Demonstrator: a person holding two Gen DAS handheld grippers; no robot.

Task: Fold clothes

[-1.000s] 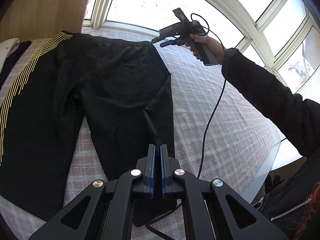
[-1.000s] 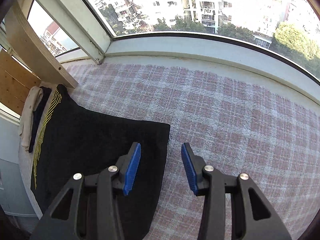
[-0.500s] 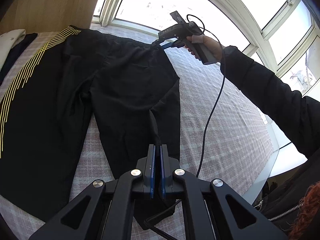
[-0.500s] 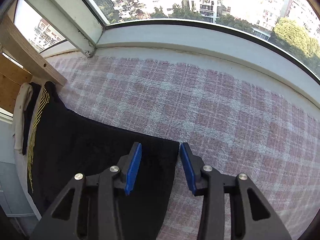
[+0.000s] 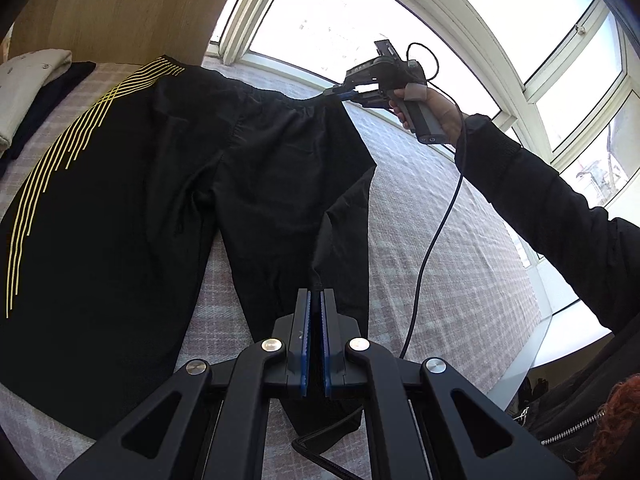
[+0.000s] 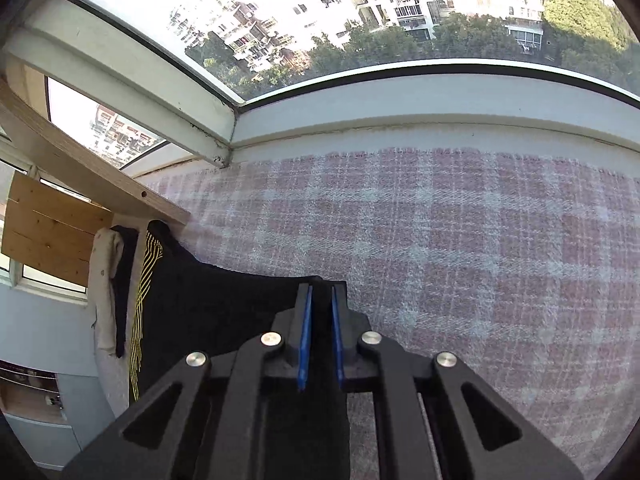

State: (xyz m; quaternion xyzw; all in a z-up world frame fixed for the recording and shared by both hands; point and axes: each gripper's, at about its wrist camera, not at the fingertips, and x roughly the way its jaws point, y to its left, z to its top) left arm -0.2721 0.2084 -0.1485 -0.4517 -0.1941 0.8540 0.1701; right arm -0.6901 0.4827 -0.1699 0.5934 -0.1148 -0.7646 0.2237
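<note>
Pink-and-white checked woven cloth (image 5: pixel 452 248) spread flat across a wide surface, coarse in weave, reaching to a white sill (image 6: pixel 400 116) under curved bay windows (image 5: pixel 360 4); pale apartment blocks and green treetops bright beyond the glass; a light wooden panel (image 5: pixel 120 8) standing at the far left end, grain and knots visible in the right wrist view; a cream garment (image 5: pixel 28 84) and a dark one (image 5: pixel 52 100) folded beside it at the edge of the cloth. Black trousers (image 5: pixel 160 200) laid out on the checked cloth, waistband toward the window, legs running toward the near edge; thin yellow stripes (image 5: pixel 60 160) fanning down the outer left leg; matte, smooth fabric, softly gathered at the waistband, creased at the crotch, one ridge pulled up along the right leg. Left gripper (image 5: pixel 315 300) pinched tight on that raised fold of the right leg, blue pads nearly meeting with black fabric between. Right gripper (image 6: pixel 320 296) at the waistband corner, jaws closing, blue pads narrow with the black hem between them and lifted slightly off the cloth; held in a hand (image 5: pixel 432 108) in a black ribbed sleeve (image 5: pixel 560 208), a black cable (image 5: pixel 432 248) drooping from the handle.
</note>
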